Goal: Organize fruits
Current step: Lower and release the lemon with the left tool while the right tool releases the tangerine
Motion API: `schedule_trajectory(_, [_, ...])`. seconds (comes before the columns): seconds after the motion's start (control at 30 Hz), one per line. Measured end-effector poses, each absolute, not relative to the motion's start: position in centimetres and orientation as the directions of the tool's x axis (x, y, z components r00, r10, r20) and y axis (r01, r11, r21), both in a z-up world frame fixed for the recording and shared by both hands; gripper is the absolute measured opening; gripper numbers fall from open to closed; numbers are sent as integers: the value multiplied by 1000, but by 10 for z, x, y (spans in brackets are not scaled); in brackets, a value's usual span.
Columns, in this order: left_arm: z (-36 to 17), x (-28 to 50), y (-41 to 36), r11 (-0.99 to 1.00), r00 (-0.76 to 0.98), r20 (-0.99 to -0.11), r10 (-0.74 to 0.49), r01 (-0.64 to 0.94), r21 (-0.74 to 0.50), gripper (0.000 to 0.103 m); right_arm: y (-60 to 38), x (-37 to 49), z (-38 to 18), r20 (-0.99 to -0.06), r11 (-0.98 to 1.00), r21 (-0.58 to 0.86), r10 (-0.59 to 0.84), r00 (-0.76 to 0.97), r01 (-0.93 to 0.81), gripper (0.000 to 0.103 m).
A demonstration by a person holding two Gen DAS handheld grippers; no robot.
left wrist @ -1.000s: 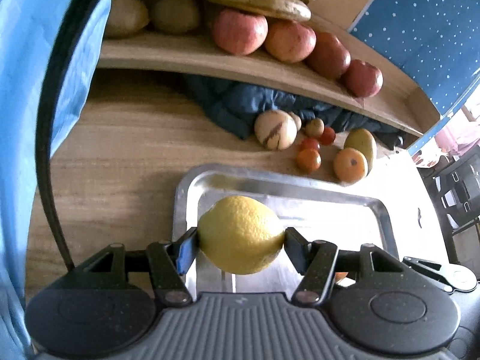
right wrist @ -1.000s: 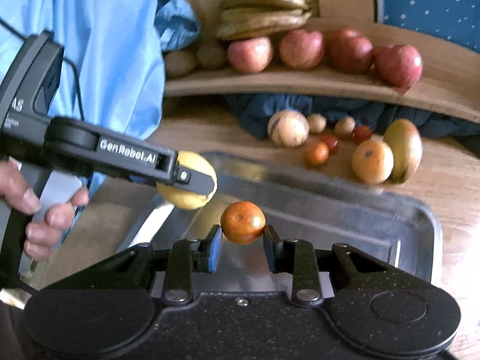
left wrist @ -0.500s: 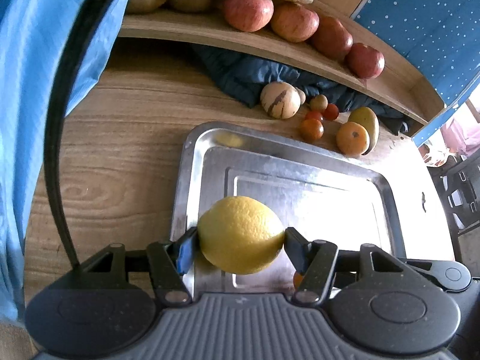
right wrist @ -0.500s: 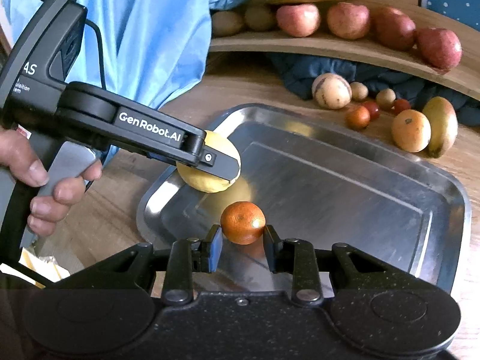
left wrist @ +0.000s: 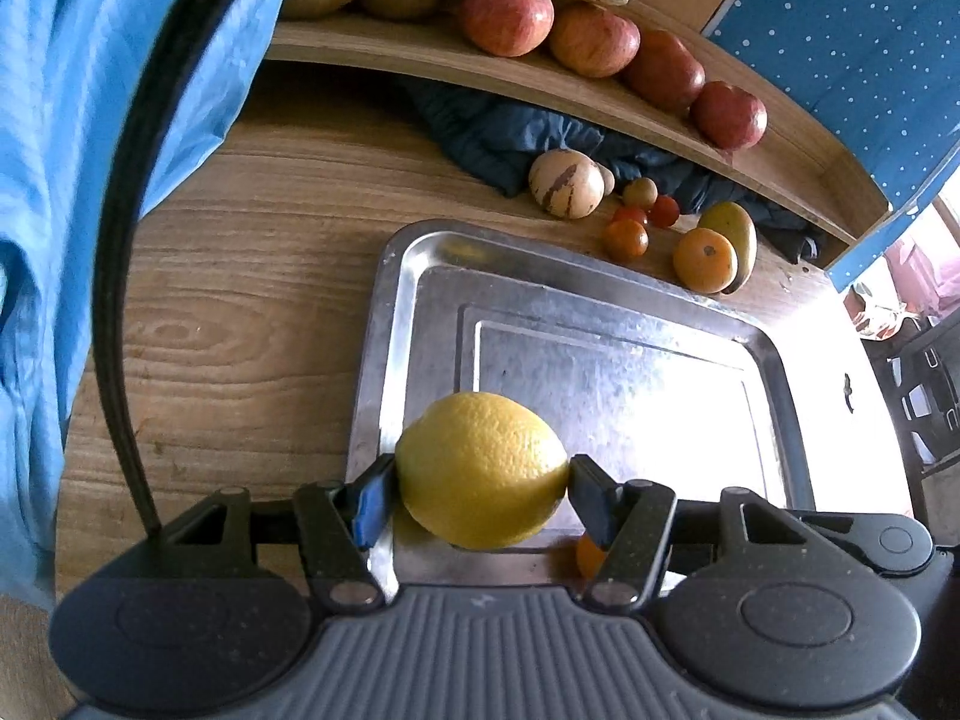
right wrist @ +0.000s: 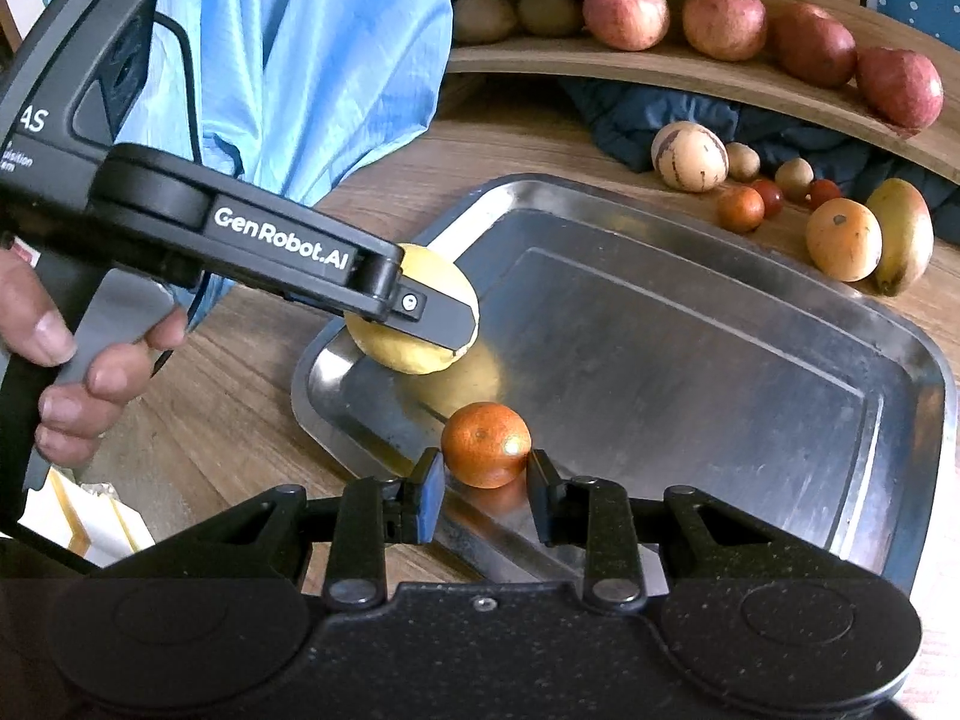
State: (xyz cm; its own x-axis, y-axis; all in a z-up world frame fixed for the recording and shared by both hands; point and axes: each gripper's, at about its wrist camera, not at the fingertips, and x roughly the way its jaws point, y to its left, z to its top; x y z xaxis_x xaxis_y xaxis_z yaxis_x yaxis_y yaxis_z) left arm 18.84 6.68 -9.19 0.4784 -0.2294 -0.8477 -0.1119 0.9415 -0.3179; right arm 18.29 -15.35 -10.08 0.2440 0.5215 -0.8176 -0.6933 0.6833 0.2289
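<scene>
Lemon (left wrist: 480, 468) sits pinched between the left gripper's (left wrist: 480, 489) pads, over the steel tray's (left wrist: 384, 324) near left corner. Only the right wrist view shows the small orange (right wrist: 486, 444) clearly, clamped in the right gripper (right wrist: 486, 474) over the tray's near edge; whether it touches the metal is hard to judge. Most of the tray floor lies bare. Beyond its far rim, loose fruit (right wrist: 843, 237) crowds the wooden table (left wrist: 240, 312).

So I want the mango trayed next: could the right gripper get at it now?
Probably not yet: the right gripper is shut on a tangerine. The mango lies unobstructed beyond the tray.
</scene>
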Motion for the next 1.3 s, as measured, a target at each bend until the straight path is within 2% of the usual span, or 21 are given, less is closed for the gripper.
schedule_trajectory(0.2, [-92,184,66,943,489,-844,-220,-115,-312,66,-153,182,-100,-819,683,216,515,251,-698,33])
schedule_trajectory(0.4, [-88,181,65,944,493,-843,-214,-118,-309,66,-156,181,-97,-819,697,203,506,271,-688,40])
schedule_trajectory(0.6, [-78,177,64,950,505,-837,-210,-98,-297,76,-165,180,-93,-812,715,200,504,295,-670,51])
schedule_trajectory(0.93, [-62,158,55,969,514,-839,-179,-58,-242,97,-187,173,-79,-799,741,192,498,335,-643,80])
schedule_trajectory(1.07, [-57,148,51,976,510,-844,-165,-42,-216,101,-197,169,-73,-803,756,171,478,355,-631,92])
schedule_trajectory(1.3, [-54,134,40,987,484,-866,-129,-24,-160,103,-211,162,-67,-829,789,107,406,383,-604,99])
